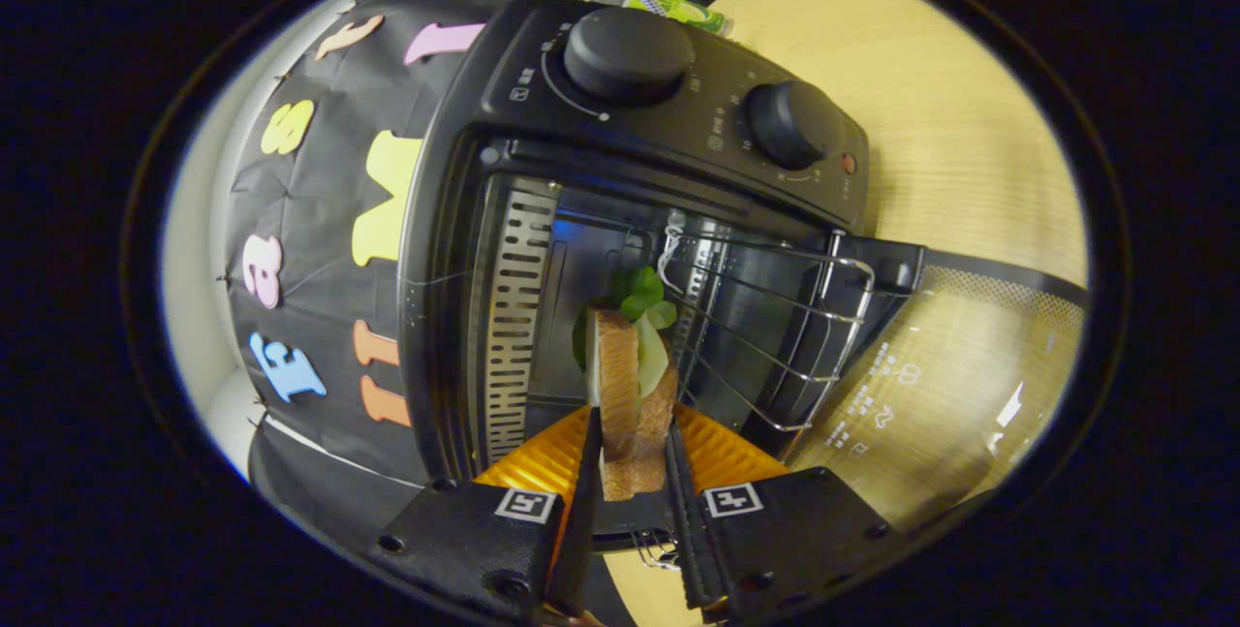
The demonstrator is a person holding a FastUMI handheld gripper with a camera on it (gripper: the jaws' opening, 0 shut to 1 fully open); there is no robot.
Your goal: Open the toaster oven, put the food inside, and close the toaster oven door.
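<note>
We see the gripper (632, 472) with its two fingers (584, 491) closed on a sandwich (628, 394), one finger pressing each bread face, so the food stands on edge between them. The sandwich reaches forward past the fingertips, and its far end, where green lettuce (639, 296) spills out of the filling, lies at the mouth of the toaster oven (620, 220).

We take the toaster oven as our landmark. The whole view is rolled, so the oven appears tipped on its side. Its door (949, 385) is open, swung fully away from the cavity and lying over the wooden surface (930, 123), with white printed markings on its glass. A wire rack (775, 336) sits in the cavity beside the sandwich, its front edge reaching out toward the door hinge; we cannot tell whether the sandwich touches the rack. On the cavity wall opposite the rack runs a slotted metal panel (513, 317). Above the cavity opening is the control strip with two round knobs: a larger knob (628, 53) and a smaller knob (792, 123), with a small red light (849, 163) next to the smaller one. Behind the oven, by the larger knob, a green packet (673, 9) lies on the surface.
</note>
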